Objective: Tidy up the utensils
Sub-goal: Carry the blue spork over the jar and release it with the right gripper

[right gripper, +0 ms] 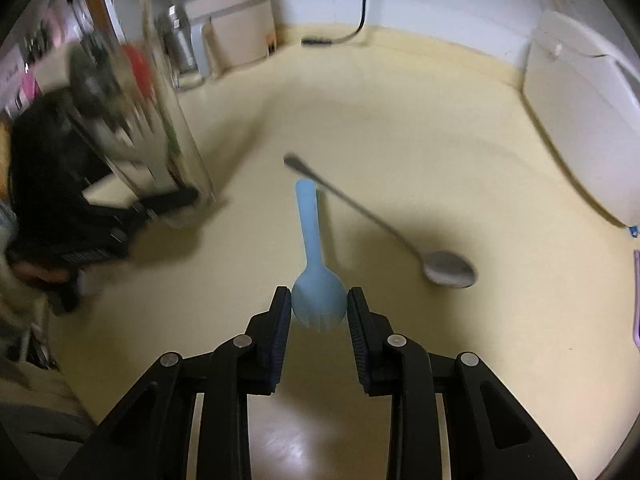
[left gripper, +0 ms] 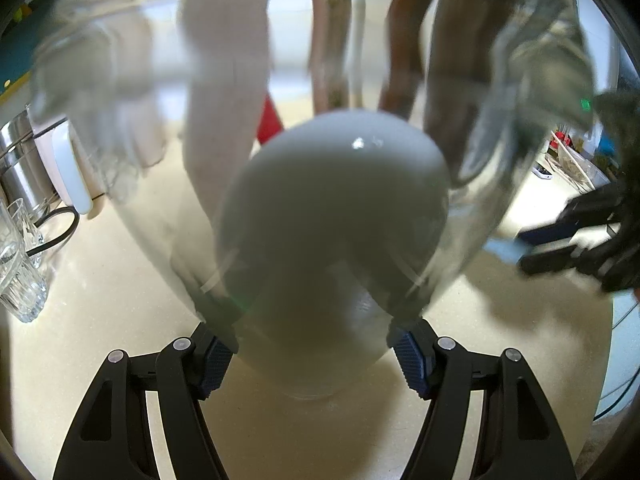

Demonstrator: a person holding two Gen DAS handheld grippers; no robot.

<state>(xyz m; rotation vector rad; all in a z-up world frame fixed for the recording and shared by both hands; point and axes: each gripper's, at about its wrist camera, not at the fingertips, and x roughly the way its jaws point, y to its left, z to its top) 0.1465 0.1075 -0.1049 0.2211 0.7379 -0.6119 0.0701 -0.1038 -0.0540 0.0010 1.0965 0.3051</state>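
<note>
My left gripper (left gripper: 316, 344) is shut on a tall clear glass jar (left gripper: 332, 208) that fills the left wrist view; several utensils stand blurred inside it. In the right wrist view the same jar (right gripper: 160, 128) is at the left, tilted, with the left gripper (right gripper: 132, 212) at its base. My right gripper (right gripper: 318, 312) is shut on the head of a light blue plastic spork (right gripper: 312, 240), its handle pointing away. A metal spoon (right gripper: 400, 236) lies on the cream counter (right gripper: 400, 120) just right of it.
A white appliance (right gripper: 236, 28) and steel canisters (right gripper: 180, 48) stand at the back left. A white box (right gripper: 580, 112) is at the right. Clear drinking glasses (left gripper: 20, 264) and a black cable (left gripper: 56, 236) are at the left of the left wrist view.
</note>
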